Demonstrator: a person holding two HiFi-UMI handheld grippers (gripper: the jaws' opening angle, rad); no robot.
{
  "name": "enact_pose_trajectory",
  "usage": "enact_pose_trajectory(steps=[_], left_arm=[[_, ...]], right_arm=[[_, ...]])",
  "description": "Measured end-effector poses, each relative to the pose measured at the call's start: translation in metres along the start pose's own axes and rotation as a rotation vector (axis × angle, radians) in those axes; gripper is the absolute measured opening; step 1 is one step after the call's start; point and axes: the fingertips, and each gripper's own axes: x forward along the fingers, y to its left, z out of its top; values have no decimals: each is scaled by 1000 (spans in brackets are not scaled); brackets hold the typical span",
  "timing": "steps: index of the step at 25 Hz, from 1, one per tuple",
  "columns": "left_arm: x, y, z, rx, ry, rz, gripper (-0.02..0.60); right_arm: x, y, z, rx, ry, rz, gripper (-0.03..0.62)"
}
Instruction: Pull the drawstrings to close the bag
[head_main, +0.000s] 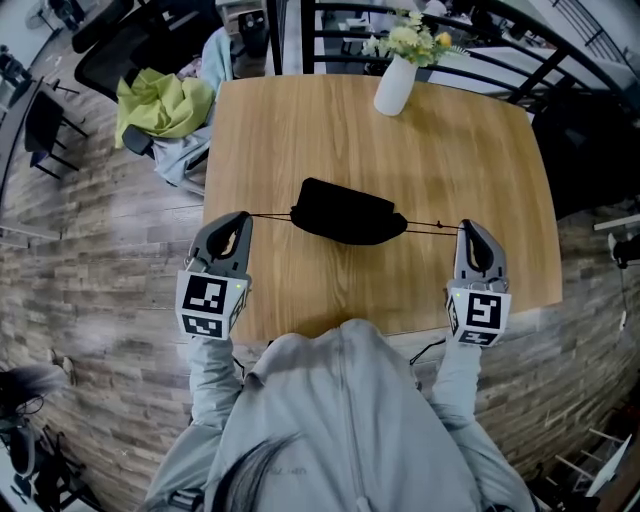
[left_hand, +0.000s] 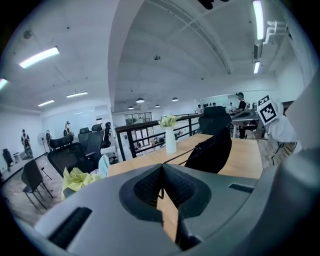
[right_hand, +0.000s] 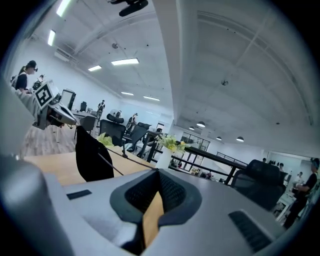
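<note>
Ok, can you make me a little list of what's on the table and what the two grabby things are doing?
surface: wooden table
bag: black drawstring bag, lying mid-table
left gripper: shut on the left drawstring, which is pulled taut
right gripper: shut on the right drawstring, which is pulled taut
also there: white vase with flowers, upright at the far edge

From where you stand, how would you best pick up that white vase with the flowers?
Grip the white vase around its plain body, below the flowers, coming in level from the near side. It stands upright and slim, so jaws closing on its sides should fit; from above, the blooms are in the way.
</note>
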Motion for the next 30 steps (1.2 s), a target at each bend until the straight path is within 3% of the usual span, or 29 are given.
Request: enact_pose_trajectory(steps=[7,12,14,18,30], left_arm=[[-5,16,-15,-11,25,35,26],[-9,30,-31,59,88,83,25],[-11,29,-33,26,75,66,26],[-10,31,-39,52,99,82,25],[-19,44,-60,23,131,110,26]], right_arm=[[-2,-16,-10,-11,30,-49,21],[-5,-35,-20,8,45,-88,21],[-8,-40,-23,5,47,-85,21],[-9,-45,-27,10,55,-105,21],[-9,-49,-37,13,72,-113,21]])
